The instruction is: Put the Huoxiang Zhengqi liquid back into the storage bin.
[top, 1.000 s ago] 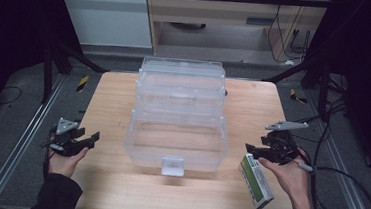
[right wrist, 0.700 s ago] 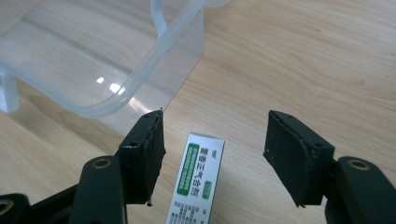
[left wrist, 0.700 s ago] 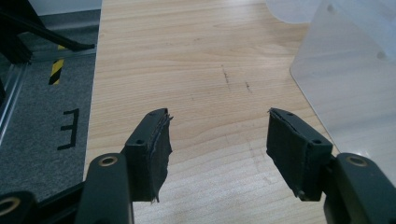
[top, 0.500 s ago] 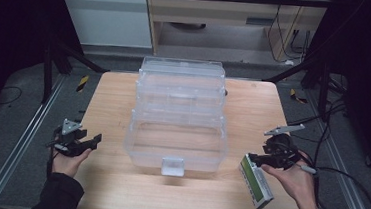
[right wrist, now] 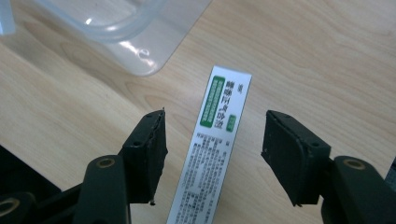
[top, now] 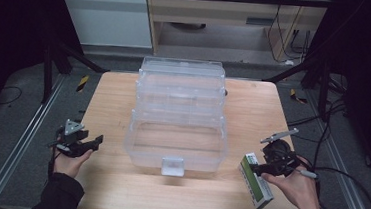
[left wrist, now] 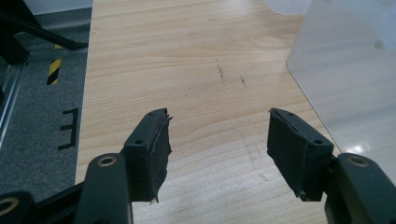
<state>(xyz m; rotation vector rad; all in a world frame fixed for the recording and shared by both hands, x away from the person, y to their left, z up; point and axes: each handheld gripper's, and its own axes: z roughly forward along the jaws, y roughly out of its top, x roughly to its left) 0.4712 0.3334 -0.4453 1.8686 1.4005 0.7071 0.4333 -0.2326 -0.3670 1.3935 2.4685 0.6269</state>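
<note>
A long, narrow white-and-green box (top: 256, 180) lies flat on the wooden table (top: 113, 99), close to the right edge and near the front right corner, its length running from front to back with a slight slant. In the right gripper view its printed white face (right wrist: 212, 140) is turned up, with a green label toward the far end and small black print below.

The right gripper (top: 263, 167) hangs over the far end of this box, held by the person's right hand (top: 301, 186). Its jaws stand wide apart — one on each side of the box, with bare wood showing between each pad and the box's long sides, so they grip nothing. Whether the jaws rest on the table or hover just above it cannot be told.

A clear plastic storage box (top: 178, 116) with stepped open tiers stands in the middle of the table, its white latch (top: 172, 165) facing the front edge. Its front right corner (right wrist: 140, 51) lies just beyond the far end of the white-and-green box, near it but apart.

The left gripper (top: 93, 141) sits at the left edge of the table toward the front, in the person's left hand (top: 70, 161). Its jaws are also spread wide and empty — only bare wood lies between them, with the clear storage box's wall (left wrist: 355, 79) off to one side.
</note>
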